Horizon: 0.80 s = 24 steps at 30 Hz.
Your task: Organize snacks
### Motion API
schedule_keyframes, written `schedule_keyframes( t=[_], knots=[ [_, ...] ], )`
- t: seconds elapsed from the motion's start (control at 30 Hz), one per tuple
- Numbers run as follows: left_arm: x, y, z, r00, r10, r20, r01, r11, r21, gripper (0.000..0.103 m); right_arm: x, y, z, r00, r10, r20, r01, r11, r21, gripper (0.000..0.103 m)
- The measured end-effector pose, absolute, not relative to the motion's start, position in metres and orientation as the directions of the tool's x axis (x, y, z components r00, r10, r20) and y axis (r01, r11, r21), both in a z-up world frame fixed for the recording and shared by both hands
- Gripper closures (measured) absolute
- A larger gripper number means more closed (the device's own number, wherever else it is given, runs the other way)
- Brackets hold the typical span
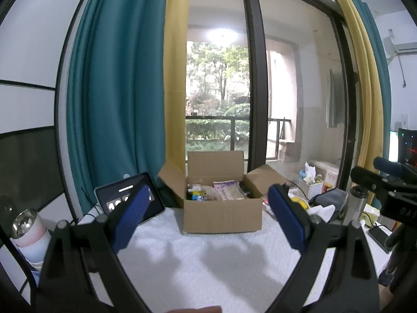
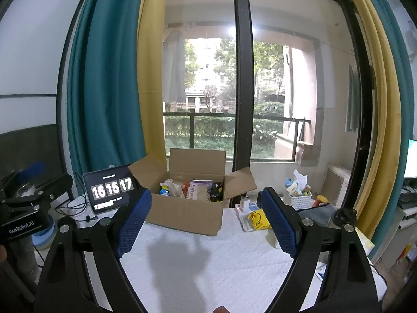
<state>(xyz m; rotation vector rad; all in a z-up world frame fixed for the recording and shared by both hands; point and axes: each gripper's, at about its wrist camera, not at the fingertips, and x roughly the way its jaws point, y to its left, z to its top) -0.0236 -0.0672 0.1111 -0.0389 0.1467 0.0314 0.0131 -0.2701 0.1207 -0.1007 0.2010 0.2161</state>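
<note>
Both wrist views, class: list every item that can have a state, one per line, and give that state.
Cardboard box: flaps open, snack packets inside, standing on the white tablecloth.
Tablet: switched on, propped upright, showing a clock.
Left gripper: jaws open, empty.
Right gripper: jaws open, empty.
Curtains: drawn aside from the window.
White basket: upright, filled with small items.
</note>
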Motion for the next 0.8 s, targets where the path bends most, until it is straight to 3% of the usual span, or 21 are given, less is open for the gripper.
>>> schedule_keyframes(
  t=[0.8],
  knots=[
    [-0.0211,-0.0723,0.1092,0.988,0.027,-0.155,-0.034,0.998,-0.044,0.01,0.0126,-0.2715,0.1201,0.958,0.19,-0.213,-0.211,0.974,-0.08,0.015]
  ],
)
